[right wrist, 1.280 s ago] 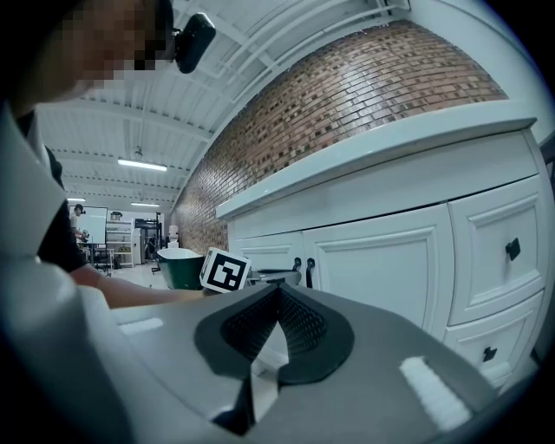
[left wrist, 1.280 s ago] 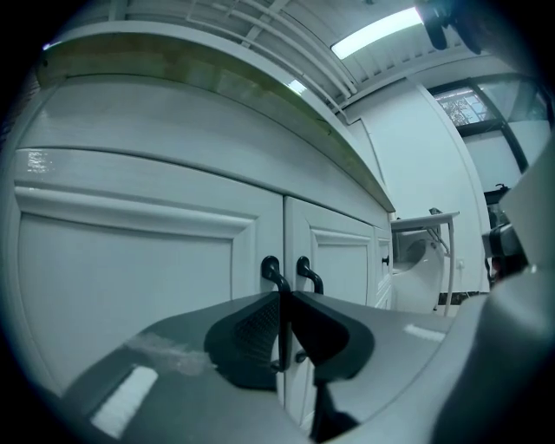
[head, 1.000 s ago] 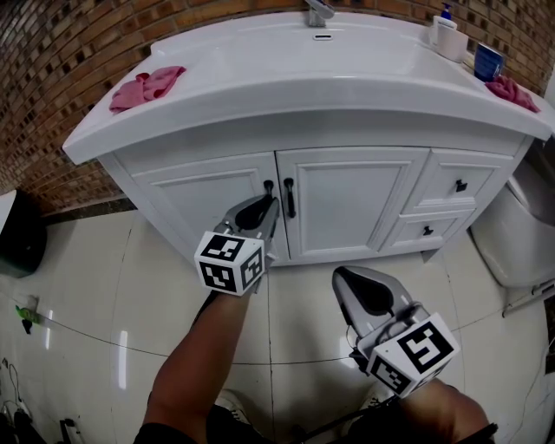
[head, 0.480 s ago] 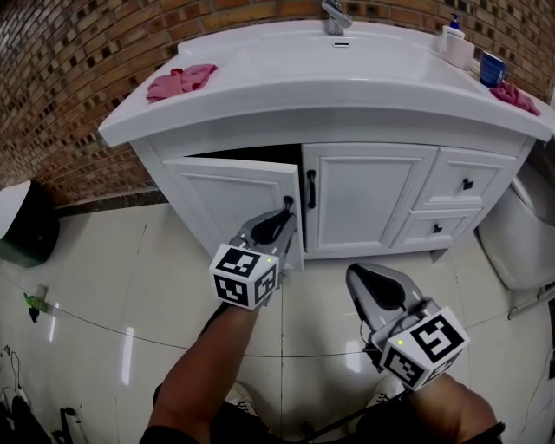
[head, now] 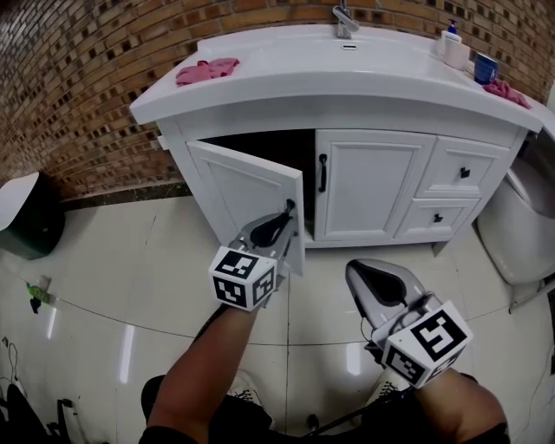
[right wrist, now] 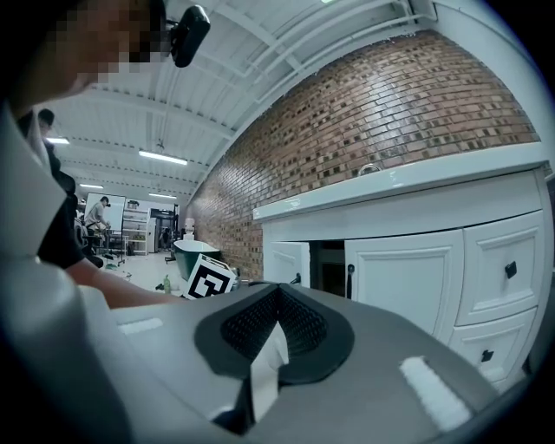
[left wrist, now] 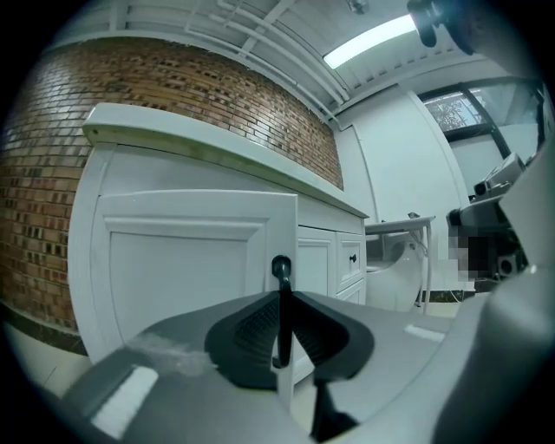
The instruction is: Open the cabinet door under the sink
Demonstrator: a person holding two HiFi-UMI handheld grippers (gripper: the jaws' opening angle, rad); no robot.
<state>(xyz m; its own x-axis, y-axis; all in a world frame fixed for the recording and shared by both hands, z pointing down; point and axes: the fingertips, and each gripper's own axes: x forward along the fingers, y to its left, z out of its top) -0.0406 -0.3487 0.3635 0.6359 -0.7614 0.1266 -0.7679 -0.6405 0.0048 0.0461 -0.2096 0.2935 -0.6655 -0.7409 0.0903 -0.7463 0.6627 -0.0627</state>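
**Left cabinet door ajar, handle in the left hand-held gripper**

The left cabinet door (head: 247, 195) under the sink stands partly open. It is hinged at the cabinet's left edge, and its free edge is swung out over the tiled floor (head: 104, 286), with a dark gap behind it. The left hand-held gripper (head: 281, 218) is clamped on the black door handle (left wrist: 281, 286). The upright bar sits between the ribbed pads (left wrist: 251, 325), and the jaws have just eased a little wider around it. The right cabinet door (head: 373, 182) beside it is closed, its own handle (head: 323, 173) untouched. The right hand-held gripper (head: 377, 282) hangs above the floor, well apart from the cabinet, with its jaws together at the tips and nothing between them. A pink cloth (head: 206, 69) lies near the left end of the white surface (head: 286, 87), and a tap (head: 345, 19) stands at its back edge.
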